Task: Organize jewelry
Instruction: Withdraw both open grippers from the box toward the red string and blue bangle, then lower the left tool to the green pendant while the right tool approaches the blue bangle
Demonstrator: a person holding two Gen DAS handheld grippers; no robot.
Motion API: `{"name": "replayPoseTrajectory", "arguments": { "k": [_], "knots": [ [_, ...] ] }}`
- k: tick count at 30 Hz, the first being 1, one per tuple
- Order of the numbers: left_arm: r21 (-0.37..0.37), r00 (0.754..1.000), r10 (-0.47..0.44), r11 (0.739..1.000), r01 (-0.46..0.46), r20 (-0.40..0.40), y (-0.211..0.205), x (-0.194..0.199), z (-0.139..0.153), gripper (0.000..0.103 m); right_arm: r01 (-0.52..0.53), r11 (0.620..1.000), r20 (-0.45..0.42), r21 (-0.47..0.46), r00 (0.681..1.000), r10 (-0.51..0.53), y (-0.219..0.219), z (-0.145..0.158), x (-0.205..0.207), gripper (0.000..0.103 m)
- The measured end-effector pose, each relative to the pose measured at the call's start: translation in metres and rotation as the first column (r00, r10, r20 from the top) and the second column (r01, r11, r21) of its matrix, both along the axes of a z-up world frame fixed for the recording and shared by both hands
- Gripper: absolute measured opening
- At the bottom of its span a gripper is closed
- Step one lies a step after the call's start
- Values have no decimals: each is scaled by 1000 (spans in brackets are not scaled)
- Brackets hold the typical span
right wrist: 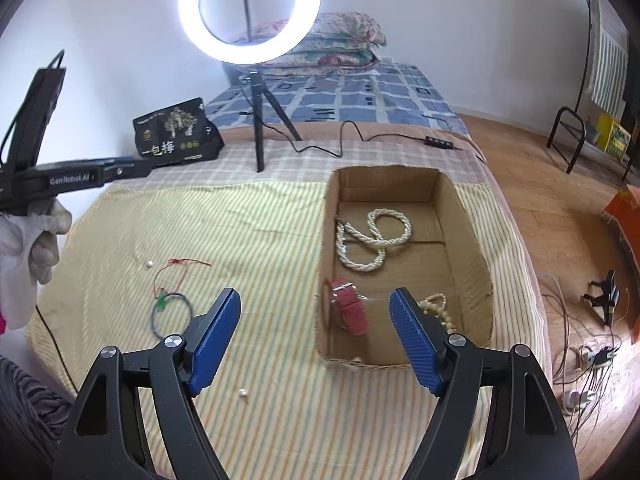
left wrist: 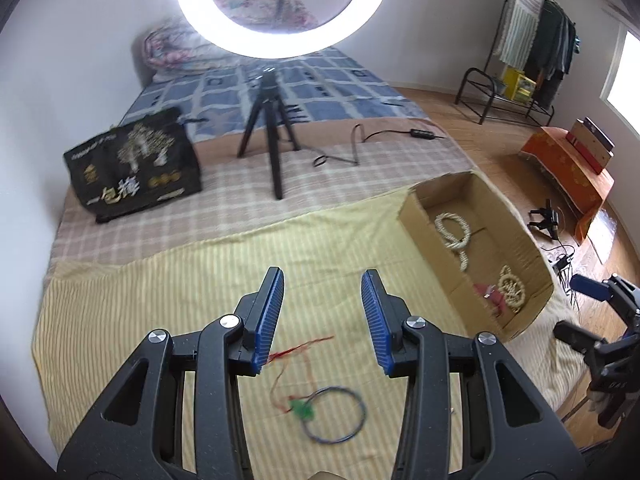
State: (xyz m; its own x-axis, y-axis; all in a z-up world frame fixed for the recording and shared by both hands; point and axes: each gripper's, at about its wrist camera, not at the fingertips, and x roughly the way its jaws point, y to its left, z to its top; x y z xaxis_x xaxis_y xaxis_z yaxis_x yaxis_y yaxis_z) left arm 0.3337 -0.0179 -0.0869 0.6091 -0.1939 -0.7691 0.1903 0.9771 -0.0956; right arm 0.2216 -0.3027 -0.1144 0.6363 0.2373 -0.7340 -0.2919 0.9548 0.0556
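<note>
Left gripper (left wrist: 322, 320) jaws apart, empty; blue ring necklace (left wrist: 334, 414) below jaws on bed. Right gripper (right wrist: 316, 340) jaws wide, empty, near cardboard box (right wrist: 472, 260). Risk: thin cord slips between pads, snags sheet.

left gripper (left wrist: 322, 320): black plastic frame, 2 blue ribbed pads, 4 silver round screws
right gripper (right wrist: 316, 340): same build (white "GenRobot.AI" lettering shows on the other tool's side)
hand (right wrist: 30, 244): white fabric glove, left edge
</note>
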Motion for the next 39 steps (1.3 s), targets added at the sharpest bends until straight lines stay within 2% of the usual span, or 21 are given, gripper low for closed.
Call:
{"name": "replayPoseTrajectory", "arguments": {
  "k": [7,11,15,22,27,28,33,35,37,39],
  "knots": [
    [-36,995,57,998,-61,-87,55,-14,-34,41,-30,999,39,-45,999,32,34,-8,-11,78],
    [-74,988,66,994,-77,-136,73,-16,-47,41,-71,995,-45,-63,997,69,59,-23,-5,80],
    [-118,982,61,990,-83,-181,82,-15,-59,41,-62,987,-139,-149,990,41,83,-41,3,80],
    [-117,964,11,992,-43,-264,69,-15,-87,41,-133,990,-235,-50,965,118,105,-68,4,80],
    [-112,951,2,993,-39,-311,60,-12,-105,41,-118,993,-322,10,940,115,112,-89,15,79],
    [-113,947,-1,993,-37,-321,58,-11,-108,41,-113,993,-342,26,932,115,113,-93,17,78],
    [-109,937,-20,994,-19,-348,49,-7,-119,41,-86,988,-440,125,888,133,116,-114,31,55],
    [-110,934,-23,994,-18,-358,46,-6,-123,41,-69,987,-474,145,871,130,117,-123,37,40],
    [-104,932,-23,994,-16,-361,44,-4,-125,41,-49,984,-504,171,854,130,118,-132,41,33],
    [-102,931,-20,995,-19,-365,42,-1,-127,41,-34,982,-517,186,847,128,120,-136,45,32]
  ]
}}
